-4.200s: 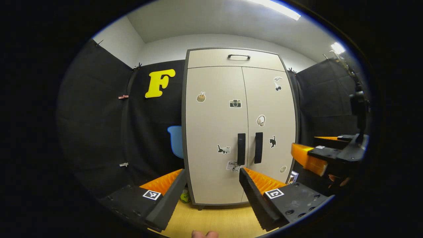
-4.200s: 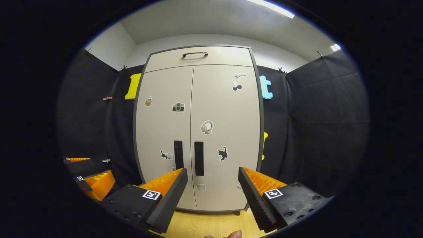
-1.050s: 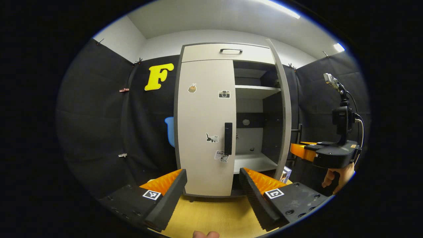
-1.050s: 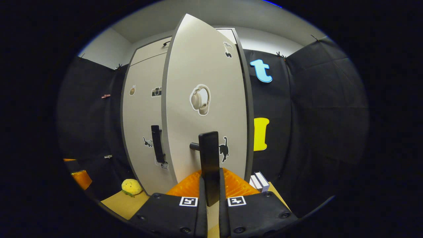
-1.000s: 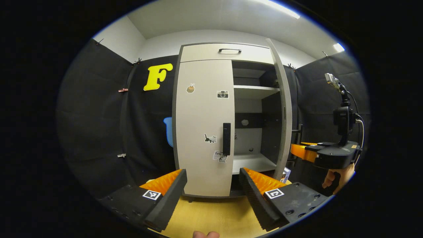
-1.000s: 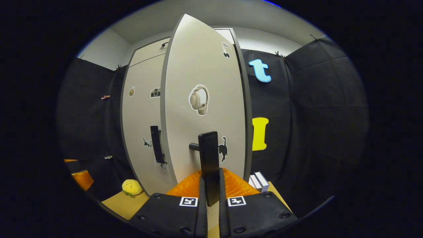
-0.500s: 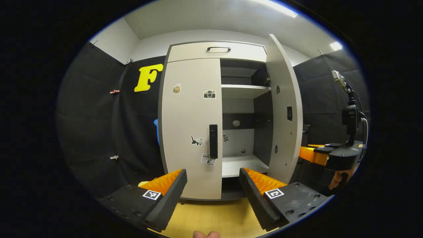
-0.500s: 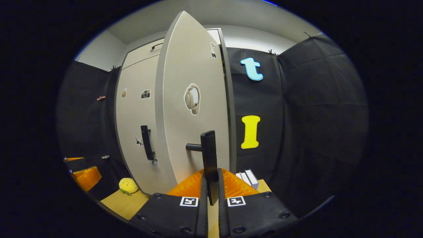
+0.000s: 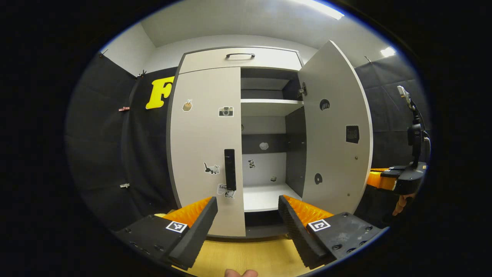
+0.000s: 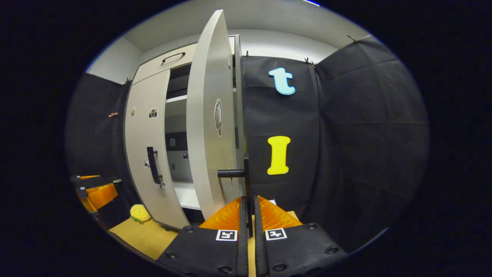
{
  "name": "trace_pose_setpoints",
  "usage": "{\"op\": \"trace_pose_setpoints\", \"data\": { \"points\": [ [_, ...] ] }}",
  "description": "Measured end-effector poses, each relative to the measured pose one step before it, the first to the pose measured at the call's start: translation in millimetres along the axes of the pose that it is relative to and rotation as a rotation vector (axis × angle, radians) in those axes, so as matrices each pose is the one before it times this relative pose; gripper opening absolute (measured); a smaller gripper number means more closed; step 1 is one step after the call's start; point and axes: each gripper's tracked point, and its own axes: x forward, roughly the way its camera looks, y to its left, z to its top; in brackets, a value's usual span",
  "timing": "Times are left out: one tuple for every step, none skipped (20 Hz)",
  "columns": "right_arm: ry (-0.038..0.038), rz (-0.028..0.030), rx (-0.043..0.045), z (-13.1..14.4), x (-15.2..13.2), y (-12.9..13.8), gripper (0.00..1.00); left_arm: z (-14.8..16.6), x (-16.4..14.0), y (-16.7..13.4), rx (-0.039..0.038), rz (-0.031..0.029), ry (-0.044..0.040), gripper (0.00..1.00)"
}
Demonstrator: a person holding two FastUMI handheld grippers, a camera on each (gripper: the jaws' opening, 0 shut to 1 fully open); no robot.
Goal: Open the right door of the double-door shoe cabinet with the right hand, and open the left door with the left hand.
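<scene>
The beige shoe cabinet (image 9: 238, 59) has its right door (image 9: 334, 127) swung far out, showing its inner face, with white shelves (image 9: 269, 102) behind it. The left door (image 9: 205, 146) stays closed, its black handle (image 9: 229, 169) near the middle seam. My left gripper (image 9: 246, 209) is open, a short way in front of the cabinet, below that handle. In the right gripper view, my right gripper (image 10: 248, 204) is shut on the right door's black handle (image 10: 246, 175), with the door (image 10: 209, 115) seen nearly edge-on. That right gripper (image 9: 399, 181) and the hand holding it also appear at the far right of the left gripper view.
The floor (image 9: 246, 257) is light wood. A yellow plush toy (image 10: 139, 213) lies on it by the cabinet's left foot. Black cloth walls close in on both sides. A fingertip (image 9: 240, 273) pokes in at the bottom edge of the left gripper view.
The right door has swung much wider, pulled by my right gripper on its handle. My left gripper has shifted rightward, so the cabinet sits further left in its view; it stays open.
</scene>
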Motion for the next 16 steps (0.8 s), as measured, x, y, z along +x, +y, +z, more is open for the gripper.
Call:
{"op": "trace_pose_setpoints", "data": {
  "points": [
    [-0.00312,0.00077,0.00981,0.88,-0.95,-1.29,0.12,1.67,2.73,-3.53,0.00240,-0.00220,-0.00154,0.98],
    [-0.00438,-0.00187,-0.00224,-0.15,0.74,-0.49,0.16,0.65,1.99,-3.52,0.00311,-0.00121,0.00057,0.98],
    [-0.00367,0.00080,-0.00381,0.98,-0.82,-0.73,0.16,1.76,2.79,-2.05,0.00372,-0.00236,-0.00123,0.99],
    [0.00314,0.00238,-0.00413,-0.15,-0.41,0.35,0.16,2.53,3.22,-0.78,0.00380,-0.00079,-0.00145,0.98],
    [0.00517,0.00456,-0.00125,-0.92,-0.48,0.74,0.15,-0.11,2.76,-1.59,0.00140,-0.00008,0.00246,0.98],
    [0.00154,0.00594,0.00305,-0.81,-1.13,1.26,0.15,-0.50,2.44,-1.53,-0.00308,-0.00147,0.00330,0.98],
    [0.00260,-0.00383,-0.00218,-0.18,-0.78,-0.42,0.22,0.30,3.35,-0.02,-0.00545,0.00113,0.00582,0.98],
    [0.00125,-0.00486,-0.00100,0.26,-2.07,-1.05,0.13,0.37,3.89,1.97,-0.00455,0.00179,0.00307,0.98],
    [0.00078,0.00454,0.00635,0.10,-1.57,-0.09,0.15,1.21,4.83,1.24,-0.00284,0.00222,0.00249,0.98],
    [-0.00117,0.00579,0.00927,0.53,-2.46,0.44,0.19,0.81,5.87,0.90,-0.00027,-0.00010,-0.00102,0.98],
    [-0.00180,-0.00319,0.00619,0.84,-2.25,-0.83,0.17,2.14,6.23,-0.24,0.00172,-0.00930,-0.00400,0.98],
    [-0.00795,-0.00888,0.00357,1.94,-1.95,-1.99,0.28,0.94,7.18,0.16,0.00758,-0.01512,0.00092,0.98],
    [-0.01212,-0.00754,0.00560,3.07,-1.82,-2.32,0.31,1.21,7.85,2.20,0.01309,-0.00396,0.00041,0.99],
    [-0.00945,-0.00229,0.00735,2.67,0.12,-0.91,0.39,1.31,7.74,4.36,0.01448,0.00831,-0.00375,0.98],
    [-0.00454,0.00025,0.00399,0.62,-2.89,-0.48,0.46,1.18,8.66,5.54,0.00960,0.01412,-0.00338,0.98],
    [0.00380,-0.00053,-0.00258,-0.48,-1.75,0.10,0.61,-0.04,9.83,5.11,0.00066,0.01028,-0.00467,0.97]
  ]
}}
